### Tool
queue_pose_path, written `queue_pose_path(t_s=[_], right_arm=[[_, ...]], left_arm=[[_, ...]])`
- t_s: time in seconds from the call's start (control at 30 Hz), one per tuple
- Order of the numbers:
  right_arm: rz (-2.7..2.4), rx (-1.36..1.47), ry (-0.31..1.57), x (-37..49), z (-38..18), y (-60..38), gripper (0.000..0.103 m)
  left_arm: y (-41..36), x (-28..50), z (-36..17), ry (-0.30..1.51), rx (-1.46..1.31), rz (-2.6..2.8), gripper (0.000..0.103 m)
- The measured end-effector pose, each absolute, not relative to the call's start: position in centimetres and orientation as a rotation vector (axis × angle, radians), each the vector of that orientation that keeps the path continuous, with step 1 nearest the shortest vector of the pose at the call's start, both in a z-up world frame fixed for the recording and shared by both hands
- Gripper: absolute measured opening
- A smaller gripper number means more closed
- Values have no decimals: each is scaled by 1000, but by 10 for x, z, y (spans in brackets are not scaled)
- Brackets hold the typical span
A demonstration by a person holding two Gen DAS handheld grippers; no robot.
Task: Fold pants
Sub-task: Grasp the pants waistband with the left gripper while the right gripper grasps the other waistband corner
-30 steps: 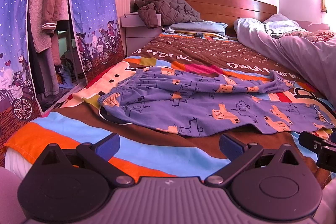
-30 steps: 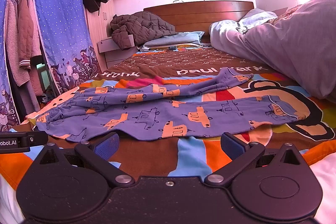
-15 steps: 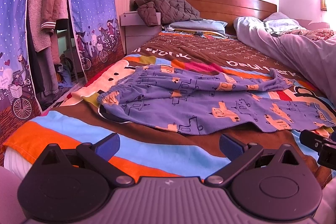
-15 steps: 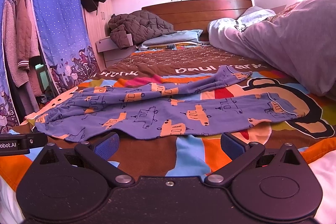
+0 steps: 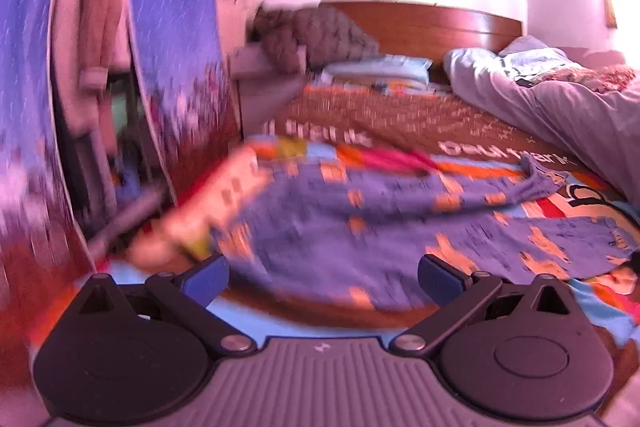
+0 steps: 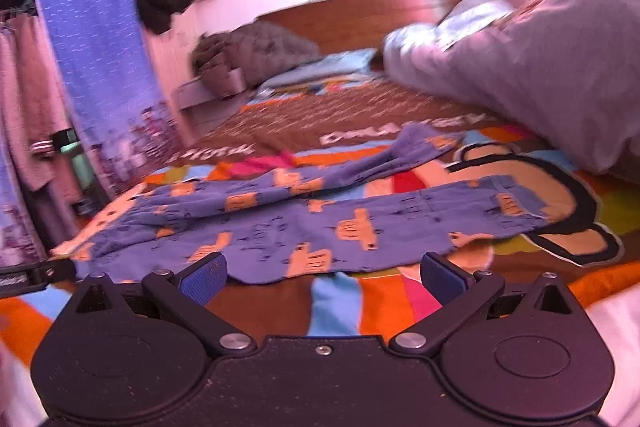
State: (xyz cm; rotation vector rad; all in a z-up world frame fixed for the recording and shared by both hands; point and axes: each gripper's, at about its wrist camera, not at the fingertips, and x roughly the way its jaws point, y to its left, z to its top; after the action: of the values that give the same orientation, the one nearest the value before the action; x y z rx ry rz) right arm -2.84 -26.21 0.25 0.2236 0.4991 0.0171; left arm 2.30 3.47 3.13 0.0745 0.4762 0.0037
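Observation:
Blue pants (image 5: 400,227) with orange car prints lie spread across the colourful bedspread (image 5: 360,311), waistband to the left, both legs running right. In the right wrist view the pants (image 6: 320,223) show the near leg ending in a cuff at the right and the far leg angled up behind it. My left gripper (image 5: 322,277) is open just short of the pants' near edge. My right gripper (image 6: 322,277) is open too, with the near hem of the pants between its blue fingertips' line and nothing held. The left wrist view is blurred.
A grey duvet (image 6: 552,75) is piled along the bed's right side. A brown quilted jacket (image 5: 316,35) and pillows sit by the wooden headboard (image 5: 432,23). A blue curtain (image 5: 172,39) and hanging clothes stand left of the bed. The left gripper's tip (image 6: 36,273) shows at left.
Both grippers have moved forward and closer to the pants, which now fill more of each view. The left view swings and blurs. Both stay open; the pants lie as before.

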Motion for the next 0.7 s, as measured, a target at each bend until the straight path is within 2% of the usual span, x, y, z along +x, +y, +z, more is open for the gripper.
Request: queue_pose_path(t_s=[0.13, 0.3, 0.4, 0.57, 0.63, 0.7], right_arm=[[92, 81, 488, -5, 42, -276, 103], [188, -100, 533, 58, 80, -290, 102], [235, -196, 603, 106, 81, -295, 102], [298, -322, 643, 196, 56, -297, 101], [359, -317, 681, 236, 43, -296, 96], [435, -327, 720, 275, 30, -290, 84]], left_arm=[[56, 56, 59, 396, 234, 57, 103], [83, 137, 87, 444, 244, 3, 103], [89, 204, 82, 542, 240, -96, 103], [84, 292, 44, 616, 320, -174, 103], [80, 316, 28, 642, 370, -242, 103], [72, 339, 14, 684, 433, -287, 103]])
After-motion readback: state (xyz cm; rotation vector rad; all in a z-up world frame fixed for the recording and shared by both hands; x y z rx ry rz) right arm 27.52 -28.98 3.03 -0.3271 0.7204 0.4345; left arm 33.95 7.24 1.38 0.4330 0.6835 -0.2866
